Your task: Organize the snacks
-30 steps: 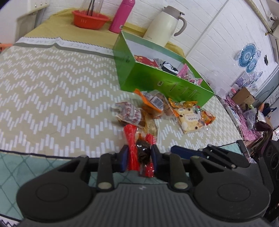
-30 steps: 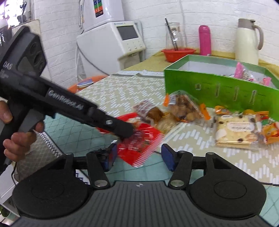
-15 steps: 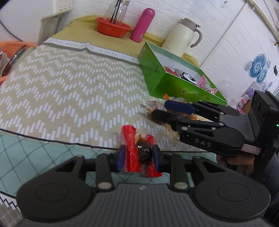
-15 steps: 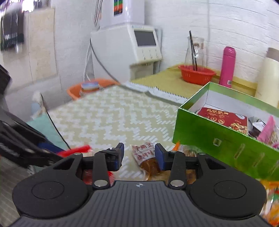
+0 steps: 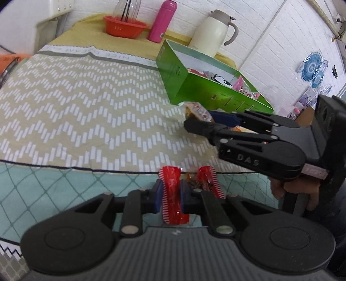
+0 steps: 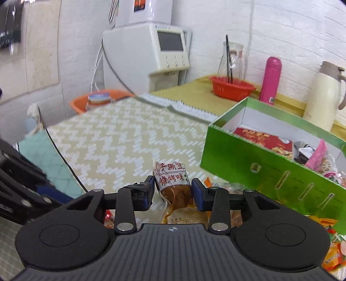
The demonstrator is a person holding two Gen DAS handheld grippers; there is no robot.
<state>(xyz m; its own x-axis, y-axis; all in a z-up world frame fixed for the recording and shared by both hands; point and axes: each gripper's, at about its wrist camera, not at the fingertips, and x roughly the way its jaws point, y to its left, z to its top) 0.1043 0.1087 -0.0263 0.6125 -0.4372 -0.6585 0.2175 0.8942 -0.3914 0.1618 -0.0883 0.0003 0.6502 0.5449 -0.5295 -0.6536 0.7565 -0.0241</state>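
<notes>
My left gripper [image 5: 170, 187] is shut on a red striped snack packet [image 5: 169, 179], held over the teal near edge of the tablecloth. My right gripper [image 6: 173, 189] reaches in from the right in the left wrist view [image 5: 200, 120]. Its jaws are closing around a clear packet of brown food [image 6: 172, 177] printed with red characters, and the pads touch its sides. That packet [image 5: 195, 108] lies on the cloth just in front of the open green box [image 6: 248, 164], which holds several snacks. The box [image 5: 205, 95] stands at the back right.
More orange and yellow snack packets [image 6: 333, 248] lie under and to the right of my right gripper. An orange basket [image 5: 125, 26], a pink bottle [image 5: 161, 20] and a cream jug [image 5: 213, 32] stand at the table's far end. A white appliance [image 6: 147, 47] stands beyond the table.
My left jaws have closed tight on the red packet. My right gripper swung away from the red packet to the brown one near the box, and its jaws narrowed around it.
</notes>
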